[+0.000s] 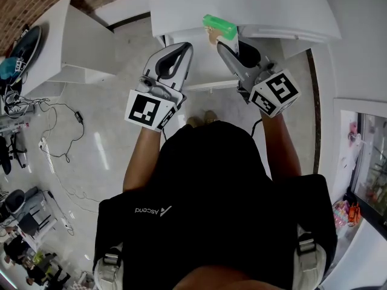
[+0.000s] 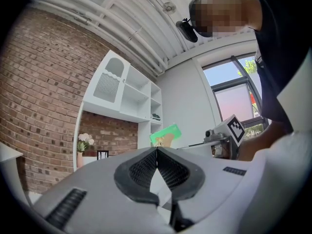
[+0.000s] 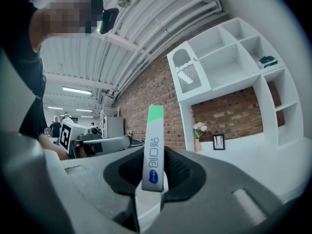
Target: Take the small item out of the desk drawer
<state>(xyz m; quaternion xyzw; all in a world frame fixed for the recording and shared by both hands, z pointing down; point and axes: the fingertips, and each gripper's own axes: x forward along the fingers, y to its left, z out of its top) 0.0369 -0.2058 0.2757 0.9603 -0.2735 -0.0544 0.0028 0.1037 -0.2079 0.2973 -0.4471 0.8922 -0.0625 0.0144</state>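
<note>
- Pinching the small item, a flat white packet with a green end, your right hand-held gripper has both pads on its lower part.
- Item stands upright out of the jaws, green end up, over the near edge of the white worktop.
- Your left hand-held gripper is pressed together, nothing in it, near the right one.

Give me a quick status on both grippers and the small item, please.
Left gripper shut, empty. Right gripper shut on the small green-topped item. Nothing seen in its way.
</note>
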